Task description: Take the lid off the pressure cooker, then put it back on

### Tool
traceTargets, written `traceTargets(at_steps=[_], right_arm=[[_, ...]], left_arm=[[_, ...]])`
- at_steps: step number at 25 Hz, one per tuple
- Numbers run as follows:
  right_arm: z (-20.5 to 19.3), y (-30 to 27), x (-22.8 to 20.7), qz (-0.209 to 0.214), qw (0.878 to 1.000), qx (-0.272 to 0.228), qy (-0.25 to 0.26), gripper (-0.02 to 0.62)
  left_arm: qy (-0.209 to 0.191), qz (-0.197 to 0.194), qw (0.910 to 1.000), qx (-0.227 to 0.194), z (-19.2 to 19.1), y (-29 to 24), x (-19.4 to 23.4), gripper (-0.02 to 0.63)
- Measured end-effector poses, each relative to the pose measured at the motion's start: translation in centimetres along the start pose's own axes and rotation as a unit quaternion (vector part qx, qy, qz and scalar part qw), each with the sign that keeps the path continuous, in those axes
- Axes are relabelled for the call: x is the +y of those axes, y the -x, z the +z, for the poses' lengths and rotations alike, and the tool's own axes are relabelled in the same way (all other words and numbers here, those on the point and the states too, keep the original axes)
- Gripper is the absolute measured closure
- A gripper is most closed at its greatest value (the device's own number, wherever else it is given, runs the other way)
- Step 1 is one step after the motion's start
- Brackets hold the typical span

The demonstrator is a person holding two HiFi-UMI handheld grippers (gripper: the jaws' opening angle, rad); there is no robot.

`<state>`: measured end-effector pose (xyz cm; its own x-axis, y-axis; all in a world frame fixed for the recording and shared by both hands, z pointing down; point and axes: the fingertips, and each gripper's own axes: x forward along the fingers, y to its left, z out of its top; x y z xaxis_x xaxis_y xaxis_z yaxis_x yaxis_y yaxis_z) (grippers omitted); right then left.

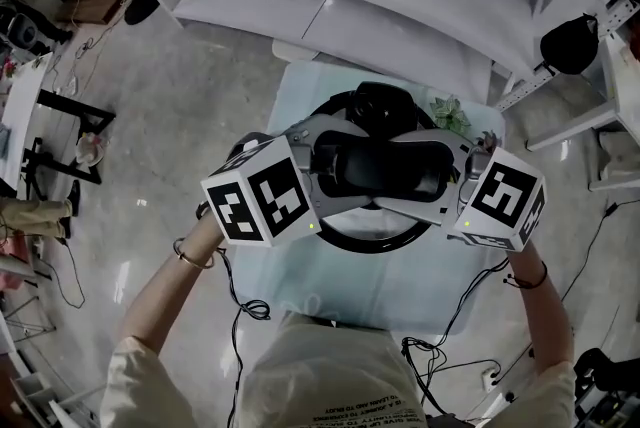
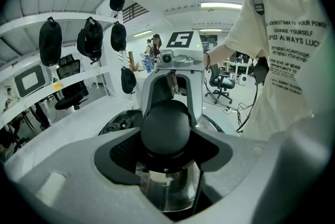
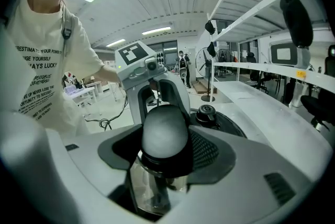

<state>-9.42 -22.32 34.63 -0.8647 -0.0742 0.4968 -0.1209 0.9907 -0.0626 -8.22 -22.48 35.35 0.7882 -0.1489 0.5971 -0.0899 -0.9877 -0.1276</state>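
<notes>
lid [image 1: 381, 106] sits on the cooker [image 1: 376, 242] on the counter [image 1: 298, 101]; left claw [image 2: 166, 140] and right claw [image 3: 165, 145], both spread, straddle opposite ends of its black handle [image 1: 386, 166].

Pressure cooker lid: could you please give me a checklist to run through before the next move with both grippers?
1. Left gripper has its jaws on either side of one end of the lid handle: ok.
2. Right gripper has its jaws on either side of the opposite end: ok.
3. Pads pressing firmly on the handle: cannot tell, either side.
4. Handle lies across the top of the pressure cooker: ok. Locked or free: cannot tell.
5. Cooker stands fully on the table: ok.
6. Room beside the cooker: cannot tell, as a small plant stands close by.
</notes>
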Motion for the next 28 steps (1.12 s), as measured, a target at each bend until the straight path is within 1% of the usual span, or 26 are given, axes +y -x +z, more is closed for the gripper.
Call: traceTargets(at_steps=[6, 13, 20, 28], right_arm=[[-0.7, -0.6, -0.7, -0.005, 1.0, 0.01, -0.009, 0.321], [-1.1, -0.7, -1.0, 0.004, 1.0, 0.008, -0.027, 0.321], [-0.9, -0.9, -1.1, 0.014, 0.999, -0.001, -0.033, 0.32], [-1.4, -1.0, -1.2, 0.011, 0.999, 0.01, -0.046, 0.319]], left_arm=[[0.004, -0.002, 0.9999, 0.013, -0.8, -0.5, 0.5, 0.315], [0.016, -0.012, 0.9998, 0.008, -1.0, -0.8, 0.7, 0.315], [0.021, -0.02, 0.9996, 0.002, -1.1, -0.7, 0.8, 0.314], [0.032, -0.021, 0.9992, -0.009, -1.5, -0.9, 0.8, 0.314]])
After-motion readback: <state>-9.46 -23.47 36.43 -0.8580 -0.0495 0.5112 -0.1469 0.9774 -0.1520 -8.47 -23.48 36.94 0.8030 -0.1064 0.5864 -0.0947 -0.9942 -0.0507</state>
